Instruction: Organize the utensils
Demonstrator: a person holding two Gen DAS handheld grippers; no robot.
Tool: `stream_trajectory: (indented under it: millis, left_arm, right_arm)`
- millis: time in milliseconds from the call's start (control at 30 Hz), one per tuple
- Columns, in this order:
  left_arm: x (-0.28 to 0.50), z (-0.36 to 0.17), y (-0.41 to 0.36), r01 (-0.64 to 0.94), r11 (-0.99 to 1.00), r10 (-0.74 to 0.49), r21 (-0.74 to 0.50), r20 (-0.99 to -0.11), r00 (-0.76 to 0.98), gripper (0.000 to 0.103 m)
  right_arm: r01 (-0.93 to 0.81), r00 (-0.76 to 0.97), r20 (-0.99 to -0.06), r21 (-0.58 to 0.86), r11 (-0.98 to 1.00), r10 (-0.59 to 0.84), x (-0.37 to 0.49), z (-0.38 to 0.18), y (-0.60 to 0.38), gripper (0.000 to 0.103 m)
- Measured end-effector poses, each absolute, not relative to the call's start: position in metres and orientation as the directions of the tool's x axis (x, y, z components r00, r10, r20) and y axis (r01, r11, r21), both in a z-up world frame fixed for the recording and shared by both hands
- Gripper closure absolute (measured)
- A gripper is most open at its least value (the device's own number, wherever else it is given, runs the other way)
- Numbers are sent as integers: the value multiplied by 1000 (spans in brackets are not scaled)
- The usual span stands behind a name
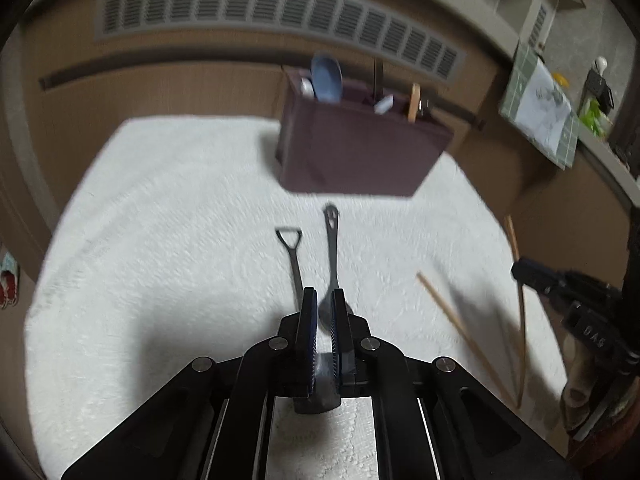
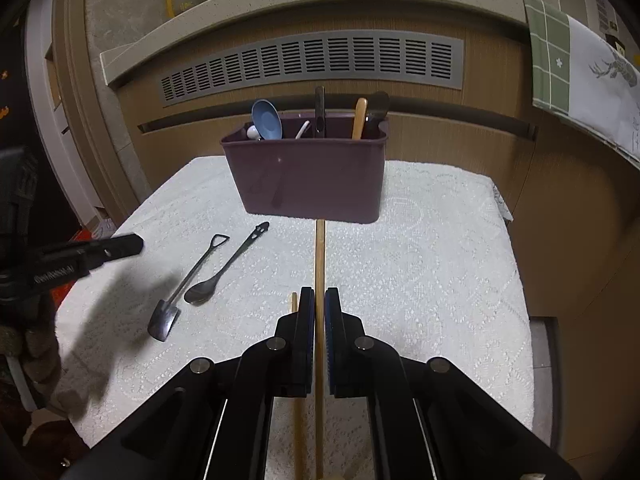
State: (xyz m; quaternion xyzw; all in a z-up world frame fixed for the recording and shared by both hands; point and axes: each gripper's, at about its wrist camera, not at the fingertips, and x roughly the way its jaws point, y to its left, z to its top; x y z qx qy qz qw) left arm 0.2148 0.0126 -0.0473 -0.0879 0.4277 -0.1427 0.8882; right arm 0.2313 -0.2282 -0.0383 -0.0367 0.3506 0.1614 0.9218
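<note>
A white textured cloth (image 2: pixel 420 248) covers the desk, and the maroon utensil caddy (image 2: pixel 308 176) stands at its far side, already holding a blue spoon (image 2: pixel 266 118), a wooden handle and some dark utensils. Two wooden chopsticks (image 2: pixel 319 264) lie pointing toward the caddy; the right gripper (image 2: pixel 319 304) sits over them with its jaws nearly closed around one stick, though I cannot tell whether the pads actually pinch it. To the left lie a dark round spoon (image 2: pixel 208 288) and a shovel-shaped spoon (image 2: pixel 164 320), side by side.

The left gripper (image 1: pixel 325 308) has its jaws narrowed around the round spoon's bowl; firm contact is unclear through the blur. The step looks like a pickup: grip should be squared on the stick or neck before lifting, so it does not swivel, then dropped upright into a compartment.

The right view shows the caddy's contents sharply; the left view alone shows the second chopstick (image 1: pixel 516 280) splayed well away from the first.
</note>
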Motion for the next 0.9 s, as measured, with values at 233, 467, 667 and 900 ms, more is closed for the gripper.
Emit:
stream_trajectory:
  millis: [233,467,667,900]
  left_arm:
    - [253,-78,-2,161,971,-235,-174,-807,542,91]
    - [268,-77,-12,178,977,-198,-121,-828,525,91]
    - [275,-76,-12,144,978,-201,-148,-841,502,92]
    - [258,-74,-2,121,968,-247,-218,-763,597,97]
  right_arm:
    - [-334,684,-679,36,942,268,235,-53,-222,98]
    - [-311,683,-681,56,949,264,243,-61,-228,98]
    - [-301,706,-660,49,952,257,242,-58,-227,98]
    - [-285,733,-633,47,958,249,239,-52,-230,98]
